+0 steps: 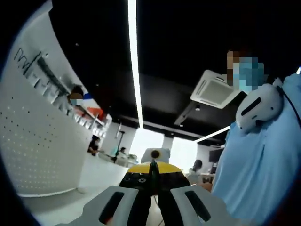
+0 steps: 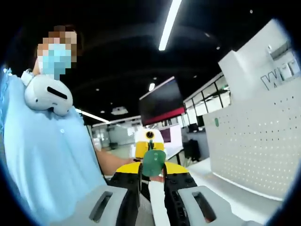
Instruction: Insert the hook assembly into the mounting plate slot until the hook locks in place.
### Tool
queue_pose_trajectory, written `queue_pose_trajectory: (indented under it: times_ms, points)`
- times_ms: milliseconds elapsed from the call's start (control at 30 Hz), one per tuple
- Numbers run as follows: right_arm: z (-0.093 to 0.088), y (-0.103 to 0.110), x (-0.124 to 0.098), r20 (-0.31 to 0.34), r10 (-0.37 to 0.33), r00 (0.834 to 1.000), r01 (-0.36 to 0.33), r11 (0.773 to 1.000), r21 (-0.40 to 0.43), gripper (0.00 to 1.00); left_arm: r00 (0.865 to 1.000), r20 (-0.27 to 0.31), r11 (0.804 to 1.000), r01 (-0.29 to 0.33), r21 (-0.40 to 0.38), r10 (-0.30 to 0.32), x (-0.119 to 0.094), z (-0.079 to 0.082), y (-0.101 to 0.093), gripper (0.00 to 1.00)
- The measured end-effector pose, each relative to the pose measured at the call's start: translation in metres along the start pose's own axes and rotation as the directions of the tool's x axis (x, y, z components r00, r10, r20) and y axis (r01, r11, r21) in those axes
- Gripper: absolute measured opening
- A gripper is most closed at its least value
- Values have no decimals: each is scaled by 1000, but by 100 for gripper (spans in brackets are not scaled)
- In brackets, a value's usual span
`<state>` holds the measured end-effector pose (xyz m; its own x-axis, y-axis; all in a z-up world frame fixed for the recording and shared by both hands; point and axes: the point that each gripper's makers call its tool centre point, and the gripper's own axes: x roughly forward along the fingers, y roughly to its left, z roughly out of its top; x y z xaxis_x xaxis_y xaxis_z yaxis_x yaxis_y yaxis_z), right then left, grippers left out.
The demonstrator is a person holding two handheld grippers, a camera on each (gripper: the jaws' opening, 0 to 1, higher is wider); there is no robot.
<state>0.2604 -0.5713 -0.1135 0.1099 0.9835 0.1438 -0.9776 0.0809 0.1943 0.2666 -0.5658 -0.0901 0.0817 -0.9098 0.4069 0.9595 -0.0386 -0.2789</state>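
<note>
On the white perforated wall [image 2: 254, 141] in the right gripper view, large raised letters near the top read "W", then what may be "T" or "I"; the rest is cut off. The same kind of dotted wall [image 1: 37, 141] curves along the left gripper view, with raised letters near its upper edge too tilted to read.

Between the jaws of the right gripper [image 2: 153, 195] sits a white strip [image 2: 157, 207] that runs up to a round green piece [image 2: 153, 163]; the jaws stand close together on either side of the strip and appear to clamp it. Behind it, just beyond the green piece, the other gripper faces this camera with its yellow-and-black front [image 2: 150, 170].

The left gripper [image 1: 151, 197] has its jaws drawn nearly together around a thin dark green upright piece [image 1: 153, 176], seen edge-on; the grip seems closed on it. Straight ahead is the yellow-and-black front of the right gripper [image 1: 149, 170], so the two tools meet nose to nose with the small parts between them.

A person in a light blue shirt [image 2: 42, 155] stands close, with a white headset [image 2: 47, 96] hanging at the neck. Long ceiling light strips [image 1: 135, 61] run overhead, and a dark screen [image 2: 161, 102] hangs in the background.
</note>
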Motion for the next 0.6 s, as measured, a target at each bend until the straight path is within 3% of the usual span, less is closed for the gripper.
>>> queue_pose_trajectory:
  times_ms: [167,367,467,567,600]
  points:
    - [-3,-2,-2,-22,-8,1000,8,1000,0,15,1000,-24,1000,-3,10,3,-1,-4,1,3]
    - [-7,-3,-3,-46,-12,999,12,1000,3,15,993,-120,998,3,65,5,-3,-10,2,4]
    - [-9,-3,-3,-63,-14,998,14,1000,1,15,984,-179,995,9,98,9,-4,-15,3,4]
    - [-10,-3,-3,-70,-13,997,13,1000,-1,15,962,-272,991,19,133,18,-6,-25,4,4]
    - [-10,-2,-2,-71,-11,997,11,1000,-1,15,962,-273,991,20,132,17,-5,-25,3,4]
